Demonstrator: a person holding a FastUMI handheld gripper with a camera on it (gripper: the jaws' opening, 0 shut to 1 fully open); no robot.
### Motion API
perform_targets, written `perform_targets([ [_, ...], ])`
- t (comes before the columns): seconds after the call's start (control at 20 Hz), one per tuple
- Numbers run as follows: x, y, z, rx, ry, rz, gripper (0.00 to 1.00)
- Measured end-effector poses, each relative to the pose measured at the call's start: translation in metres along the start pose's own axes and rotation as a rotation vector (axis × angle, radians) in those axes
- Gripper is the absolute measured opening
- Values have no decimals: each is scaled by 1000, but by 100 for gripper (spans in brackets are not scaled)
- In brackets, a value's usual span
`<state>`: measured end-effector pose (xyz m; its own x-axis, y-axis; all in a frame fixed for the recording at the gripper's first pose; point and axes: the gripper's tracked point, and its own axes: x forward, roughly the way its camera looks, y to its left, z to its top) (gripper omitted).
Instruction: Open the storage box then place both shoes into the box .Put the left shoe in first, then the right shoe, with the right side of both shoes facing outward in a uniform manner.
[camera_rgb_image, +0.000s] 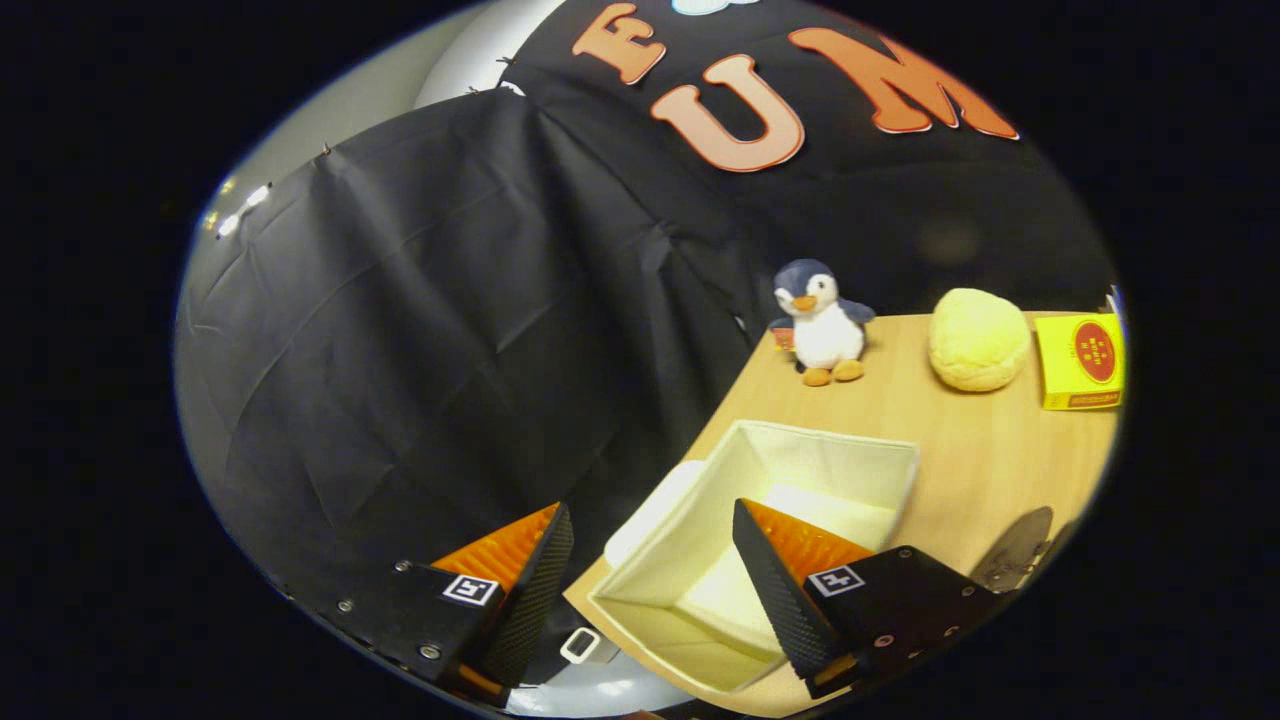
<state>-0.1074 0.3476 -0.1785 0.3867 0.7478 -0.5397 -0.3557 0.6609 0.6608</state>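
Note:
A cream fabric storage box (640, 585) stands open and empty on the wooden table (990, 460), near its left edge. My gripper (652, 515) is open, with nothing between its fingers. It hovers over the box's near left corner: the right finger (775, 590) overlaps the box's inside, the left finger (535, 590) hangs off the table's side in front of the black cloth. A pale lid-like piece (650, 510) lies against the box's left wall.
Beyond the box stand a plush penguin (822, 325), a yellow bun-shaped toy (978, 340) and a yellow carton (1080, 362) along the table's far side. A grey rounded object (1015, 550) lies to the right of the right finger. Black cloth (450, 330) drapes left of the table.

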Motion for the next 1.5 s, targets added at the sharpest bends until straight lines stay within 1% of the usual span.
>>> perform_targets([
  [0.2,-34,-78,-19,-18,19,-159,97],
  [0.45,-74,-163,-59,-28,75,-344,98],
  [0.75,-108,-233,-103,-40,168,-499,97],
  [0.85,-117,-252,-119,-43,199,-539,95],
  [1.15,-113,-291,-151,-21,240,-614,86],
  [1.2,-109,-297,-155,-12,244,-620,82],
  [1.35,-102,-314,-157,9,227,-662,76],
  [1.45,-95,-323,-160,22,223,-683,69],
  [1.5,-95,-327,-161,22,222,-697,62],
])
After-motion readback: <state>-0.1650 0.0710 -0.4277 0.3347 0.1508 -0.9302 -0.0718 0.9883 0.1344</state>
